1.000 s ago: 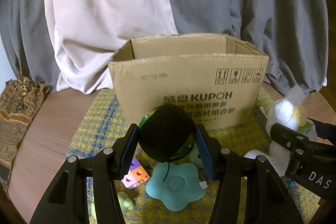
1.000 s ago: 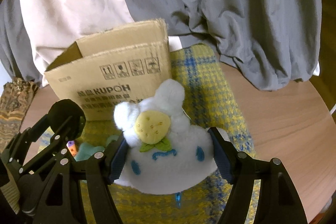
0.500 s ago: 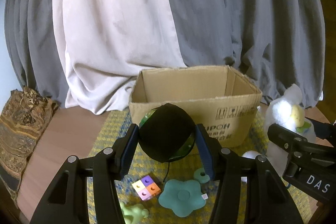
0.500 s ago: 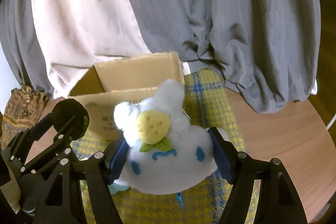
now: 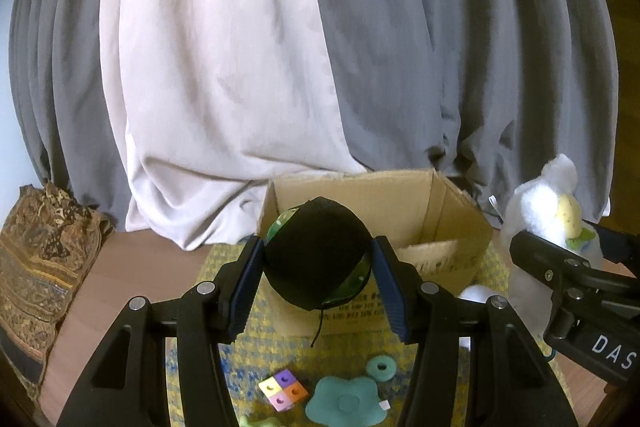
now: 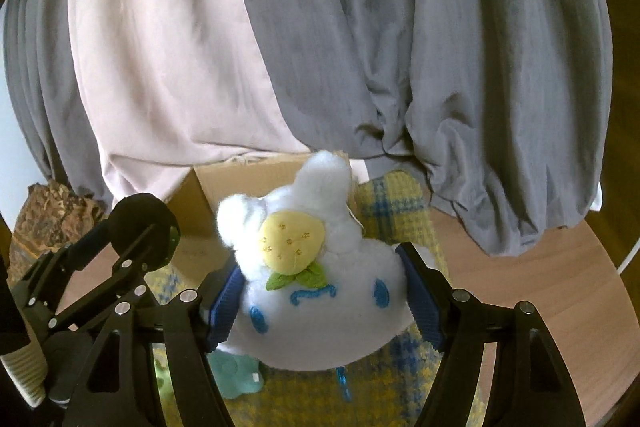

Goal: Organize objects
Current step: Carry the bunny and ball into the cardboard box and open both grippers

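Left fingers (image 5: pixel 256 283) clamp a black ball (image 5: pixel 316 253), right fingers (image 6: pixel 226 303) squeeze a white plush (image 6: pixel 320 303) above the cardboard box (image 5: pixel 452 227)

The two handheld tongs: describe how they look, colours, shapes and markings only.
Both the left tongs and the right tongs are matte black frames with triangular cut-outs and round silver screws at the joints. Each finger ends in a flat, ribbed blue pad. Seen from the left wrist view, the right tongs' side bears white letters "DAS". No cables or sleeves show.
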Tool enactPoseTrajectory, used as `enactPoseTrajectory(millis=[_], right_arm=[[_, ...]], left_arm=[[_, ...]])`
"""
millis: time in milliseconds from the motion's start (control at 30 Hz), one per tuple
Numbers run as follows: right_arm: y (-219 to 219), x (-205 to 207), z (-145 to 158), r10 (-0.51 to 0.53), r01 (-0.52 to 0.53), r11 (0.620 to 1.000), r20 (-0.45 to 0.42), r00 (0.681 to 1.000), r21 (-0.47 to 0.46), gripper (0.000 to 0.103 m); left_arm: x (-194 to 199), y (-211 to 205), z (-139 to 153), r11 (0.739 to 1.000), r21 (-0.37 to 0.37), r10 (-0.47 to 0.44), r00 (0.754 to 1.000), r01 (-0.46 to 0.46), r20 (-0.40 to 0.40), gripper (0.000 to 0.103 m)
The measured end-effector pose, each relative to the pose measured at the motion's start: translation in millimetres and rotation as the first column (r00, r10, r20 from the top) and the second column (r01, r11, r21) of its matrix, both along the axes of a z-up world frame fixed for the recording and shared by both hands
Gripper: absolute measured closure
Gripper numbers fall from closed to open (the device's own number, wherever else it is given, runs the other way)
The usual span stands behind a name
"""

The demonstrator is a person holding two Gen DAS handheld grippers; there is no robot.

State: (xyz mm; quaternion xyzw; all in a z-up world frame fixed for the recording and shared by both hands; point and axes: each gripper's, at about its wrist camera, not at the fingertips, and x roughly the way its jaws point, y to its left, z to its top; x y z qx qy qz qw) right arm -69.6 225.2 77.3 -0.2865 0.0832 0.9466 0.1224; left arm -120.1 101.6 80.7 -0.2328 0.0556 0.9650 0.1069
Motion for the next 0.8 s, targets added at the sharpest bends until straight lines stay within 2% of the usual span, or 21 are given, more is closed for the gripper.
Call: enactPoseTrajectory(millis=[400,800], right_arm=[[1,-20,27,0.001,-0.001,1.000,-0.047,0.999,0.007,0.031],[12,-47,46,-0.011,0.012,1.000,-0.054,0.998,0.011,0.031]], left_arm=[[-24,2,29,1.000,0.016,0.003,0.999,-0.003,-0.044,0.049],[-57,0,34,0.999,0.036,0.007,0.999,-0.006,-0.037,0.049]])
